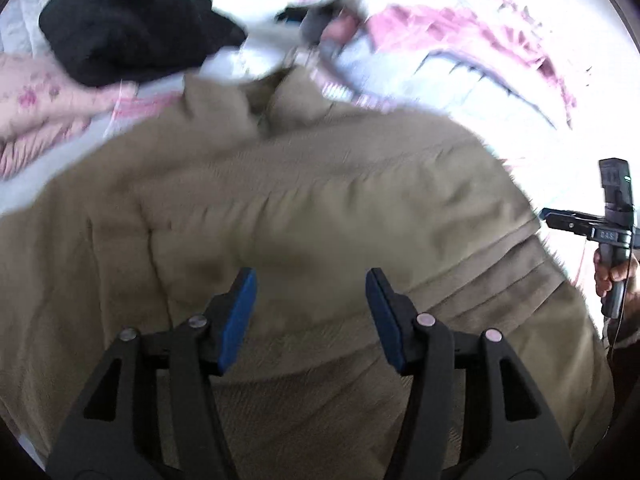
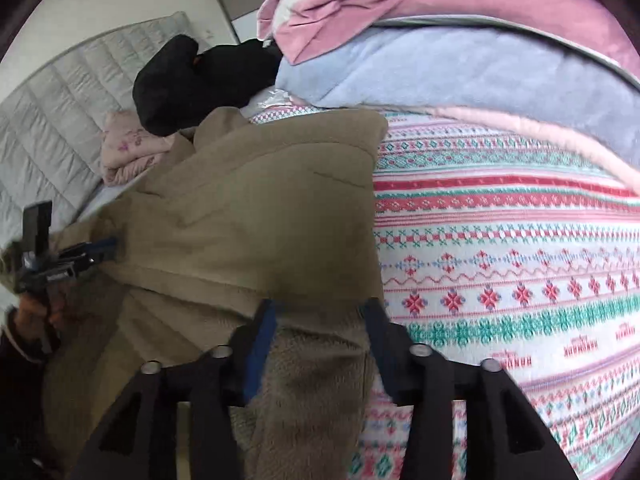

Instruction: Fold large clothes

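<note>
One tan coat (image 2: 248, 216) lies spread on the bed, over one patterned sheet (image 2: 520, 264) with red and green bands. Two grippers are in view, one per hand.

Left gripper (image 1: 311, 300): jaws wide apart, holding nothing, poised above the coat's middle. The left wrist view is motion-blurred. In the right wrist view this gripper sits at the coat's left edge, but contact with the fabric cannot be told.

Right gripper (image 2: 320, 328): jaws wide apart over the coat's near edge, with tan fabric between them; they are not closed on it.

Other items, counted: one black garment (image 2: 192, 84) past the coat's far end, one pink folded cloth (image 2: 128, 148) beside it, one blue blanket (image 2: 440, 76), one pink blanket (image 2: 420, 4), and one grey quilted mattress (image 2: 56, 120).
</note>
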Tool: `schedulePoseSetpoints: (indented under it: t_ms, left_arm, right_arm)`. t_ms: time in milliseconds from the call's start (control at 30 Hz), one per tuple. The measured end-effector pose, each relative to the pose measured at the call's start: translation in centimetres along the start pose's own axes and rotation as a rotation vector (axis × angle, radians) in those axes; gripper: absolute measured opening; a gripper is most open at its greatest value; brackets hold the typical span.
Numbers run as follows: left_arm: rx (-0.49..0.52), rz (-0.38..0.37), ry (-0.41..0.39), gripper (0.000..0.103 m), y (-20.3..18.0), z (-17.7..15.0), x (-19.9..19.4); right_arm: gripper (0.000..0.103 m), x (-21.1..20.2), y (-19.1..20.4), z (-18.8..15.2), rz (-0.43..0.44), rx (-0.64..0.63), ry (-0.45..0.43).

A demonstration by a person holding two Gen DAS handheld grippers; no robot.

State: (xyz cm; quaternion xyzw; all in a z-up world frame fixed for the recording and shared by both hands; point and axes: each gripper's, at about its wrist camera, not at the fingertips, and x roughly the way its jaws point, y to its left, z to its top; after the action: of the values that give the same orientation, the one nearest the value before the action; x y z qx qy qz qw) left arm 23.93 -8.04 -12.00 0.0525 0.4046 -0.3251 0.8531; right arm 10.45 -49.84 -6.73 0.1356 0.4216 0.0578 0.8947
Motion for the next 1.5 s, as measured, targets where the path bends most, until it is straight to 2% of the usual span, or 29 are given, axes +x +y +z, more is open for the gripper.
schedulePoseSetpoints:
  t_ms: [33,100,167,233,300,333,400,467,533,633,700,767,833,867,933,1000,1100,1167,1200,1300,1400,1500]
  left_arm:
    - [-0.013,-0.007,-0.027,0.063,0.0,0.5,0.0]
    - [-0.047,-0.026,-0.029,0.065,-0.1,1.2,0.8]
    - [-0.067,-0.029,0.020,0.066,-0.1,1.3,2.8]
    - [-0.090,-0.065,0.121,0.069,-0.3,-0.1,5.5]
    - [-0.030,-0.034,0.063,0.070,-1.2,-1.0,5.1]
    - [-0.010,-0.018,0.068,0.070,-1.6,-1.1,4.6]
    - [-0.023,-0.016,0.084,0.072,-1.7,-1.3,3.3]
    - [-0.054,-0.037,0.093,0.081,-1.4,-1.5,1.3]
    - [-0.104,-0.026,0.066,0.082,-0.6,-1.6,-0.9]
    - [-0.214,-0.001,0.044,0.087,1.3,-2.2,-4.6]
    - [-0.291,0.012,0.031,0.089,2.7,-2.6,-7.1]
    - [-0.359,0.064,0.012,0.093,4.2,-3.1,-9.7]
    - [-0.409,0.142,-0.006,0.096,5.5,-3.8,-11.9]
    - [-0.439,0.195,-0.024,0.097,6.2,-4.5,-13.4]
    - [-0.484,0.239,-0.039,0.097,7.5,-5.5,-15.2]
    - [-0.553,0.278,-0.062,0.097,9.2,-6.8,-17.1]
    - [-0.646,0.364,-0.145,0.097,12.2,-9.2,-20.1]
    - [-0.690,0.463,-0.193,0.097,14.1,-10.8,-21.6]
    - [-0.715,0.544,-0.208,0.097,15.2,-11.7,-22.5]
    - [-0.755,0.694,-0.276,0.097,17.4,-13.6,-24.4]
    - [-0.744,0.822,-0.339,0.097,18.8,-14.7,-26.6]
    - [-0.709,0.905,-0.399,0.097,19.5,-15.5,-28.4]
  right_arm:
    - [0.053,-0.4,-0.4,0.9,-0.002,0.015,-0.034]
    - [0.057,-0.1,-1.0,2.0,0.011,0.058,-0.053]
    - [0.057,2.4,-1.5,4.0,0.038,0.144,-0.046]
    - [0.057,4.7,-2.5,4.5,0.006,0.166,-0.014]
    - [0.067,8.5,-3.8,3.9,-0.050,0.194,0.090]
    - [0.067,9.0,-4.3,3.4,-0.035,0.220,0.096]
    - [0.069,6.9,-4.7,2.7,-0.013,0.316,0.053]
    - [0.069,4.7,-4.0,2.3,-0.002,0.343,0.035]
    - [0.072,1.5,-2.3,2.2,-0.017,0.315,-0.003]
    - [0.081,-3.0,0.7,2.6,-0.046,0.273,-0.067]
    - [0.086,-6.7,3.9,3.0,-0.106,0.228,-0.120]
    - [0.090,-9.3,6.7,2.9,-0.126,0.201,-0.174]
    - [0.101,-11.2,8.9,2.5,-0.117,0.203,-0.219]
    - [0.103,-11.8,9.6,2.3,-0.088,0.218,-0.227]
    - [0.103,-11.5,10.7,1.5,0.052,0.260,-0.198]
    - [0.103,-10.9,11.0,0.9,0.129,0.283,-0.176]
    - [0.103,-8.8,12.9,-0.3,0.033,0.205,-0.168]
    - [0.103,-7.3,14.4,-0.6,-0.024,0.117,-0.111]
    - [0.103,-6.8,15.1,-0.7,-0.057,0.083,-0.092]
    - [0.103,-5.7,16.6,-1.1,-0.050,0.041,-0.092]
    - [0.103,-3.9,17.4,-1.2,-0.028,0.027,-0.067]
    - [0.103,-2.8,17.5,-1.6,-0.025,0.025,-0.045]
